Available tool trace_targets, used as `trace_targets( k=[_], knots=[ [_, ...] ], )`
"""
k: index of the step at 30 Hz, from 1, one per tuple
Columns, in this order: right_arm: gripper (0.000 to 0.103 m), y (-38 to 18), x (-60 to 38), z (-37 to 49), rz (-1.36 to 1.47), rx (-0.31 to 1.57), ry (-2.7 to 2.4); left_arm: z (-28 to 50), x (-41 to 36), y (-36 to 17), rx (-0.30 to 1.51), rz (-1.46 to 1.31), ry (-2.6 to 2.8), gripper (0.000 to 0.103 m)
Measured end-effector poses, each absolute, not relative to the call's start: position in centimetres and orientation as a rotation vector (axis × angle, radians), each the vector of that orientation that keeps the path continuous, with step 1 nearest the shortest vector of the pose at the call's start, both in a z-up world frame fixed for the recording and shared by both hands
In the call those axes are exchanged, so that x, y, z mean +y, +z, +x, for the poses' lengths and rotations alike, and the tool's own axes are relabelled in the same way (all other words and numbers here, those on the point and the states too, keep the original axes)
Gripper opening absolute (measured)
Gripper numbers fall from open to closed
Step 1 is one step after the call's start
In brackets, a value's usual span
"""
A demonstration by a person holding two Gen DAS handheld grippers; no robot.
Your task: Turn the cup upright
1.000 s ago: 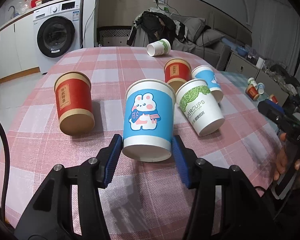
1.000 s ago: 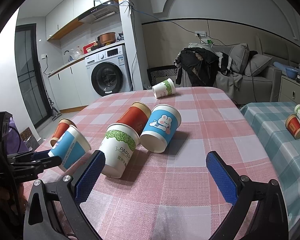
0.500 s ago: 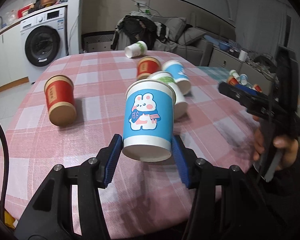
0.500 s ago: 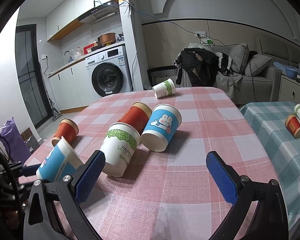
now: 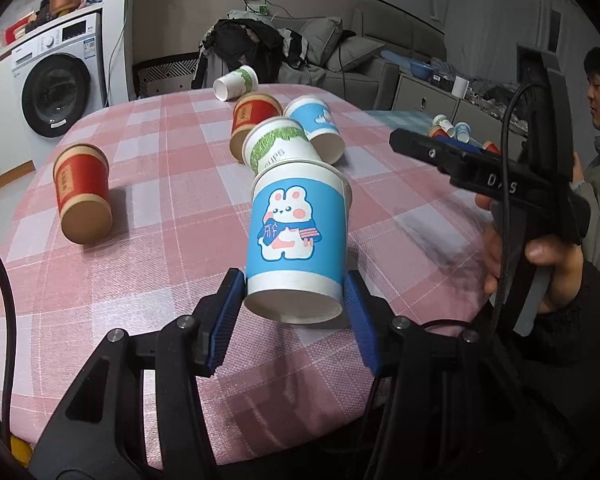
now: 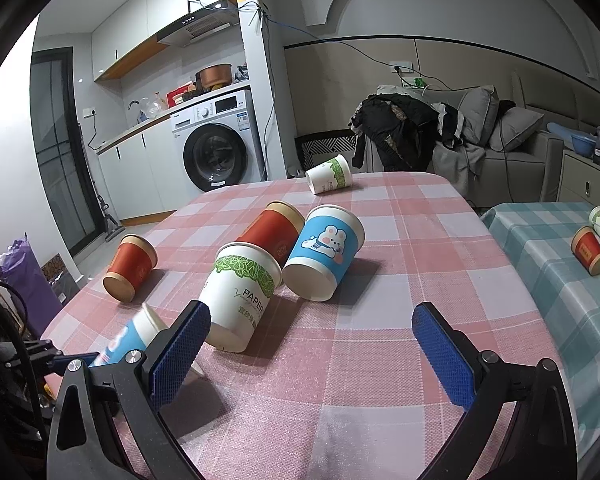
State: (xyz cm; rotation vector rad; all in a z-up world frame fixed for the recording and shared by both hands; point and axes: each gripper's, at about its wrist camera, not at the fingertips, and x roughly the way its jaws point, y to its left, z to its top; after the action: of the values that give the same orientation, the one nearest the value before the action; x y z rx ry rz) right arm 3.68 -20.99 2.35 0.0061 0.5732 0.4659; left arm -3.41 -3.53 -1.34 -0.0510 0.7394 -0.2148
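Note:
My left gripper (image 5: 296,304) is shut on a blue paper cup with a white rabbit (image 5: 298,236), gripped near its base and held above the near part of the pink checked table (image 5: 148,216), mouth away from the camera. In the right wrist view this cup (image 6: 130,338) shows at lower left, tilted, partly behind my left finger pad. My right gripper (image 6: 310,356) is open and empty above the table's near part. It also shows in the left wrist view (image 5: 480,176) at right, held by a hand.
Several cups lie on their sides: a white green-leaf cup (image 6: 242,294), a second blue rabbit cup (image 6: 326,254), two red cups (image 6: 274,228) (image 6: 130,266), and a far white cup (image 6: 330,174). A teal checked table (image 6: 548,248) with small cups stands at right.
The left gripper has carried the blue rabbit cup back and lower toward the table's near-left edge, tilting it. The right gripper has stayed still and open.

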Motion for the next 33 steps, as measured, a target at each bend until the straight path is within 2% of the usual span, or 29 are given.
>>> trace_targets(
  k=[13,14,15,18,23,25,26,33],
  knots=[
    [0.103,2.4,-20.9,3.7,0.006,0.572,0.465,-2.3,-3.5,-2.5,0.77,-0.039,-0.225,0.049],
    [0.103,2.4,-20.9,3.7,0.006,0.573,0.465,-2.3,-3.5,-2.5,0.772,-0.041,-0.228,0.052],
    [0.103,2.4,-20.9,3.7,0.008,0.572,0.466,-2.2,-3.4,-2.5,0.776,-0.044,-0.23,0.061],
    [0.103,2.4,-20.9,3.7,0.007,0.572,0.466,-2.4,-3.1,-2.2,0.759,-0.06,-0.233,0.079],
    [0.103,2.3,-20.9,3.6,0.006,0.577,0.472,-2.5,-2.5,-1.5,0.733,-0.067,-0.233,0.087],
    [0.103,2.4,-21.0,3.5,0.012,0.582,0.477,-2.6,-2.2,-1.2,0.723,-0.073,-0.221,0.095],
    [0.103,2.4,-21.0,3.4,0.015,0.586,0.48,-2.7,-1.9,-1.0,0.714,-0.074,-0.208,0.103],
    [0.103,2.5,-20.3,3.2,0.03,0.663,0.511,-2.7,0.7,0.2,0.662,-0.088,-0.137,0.102]
  ],
)
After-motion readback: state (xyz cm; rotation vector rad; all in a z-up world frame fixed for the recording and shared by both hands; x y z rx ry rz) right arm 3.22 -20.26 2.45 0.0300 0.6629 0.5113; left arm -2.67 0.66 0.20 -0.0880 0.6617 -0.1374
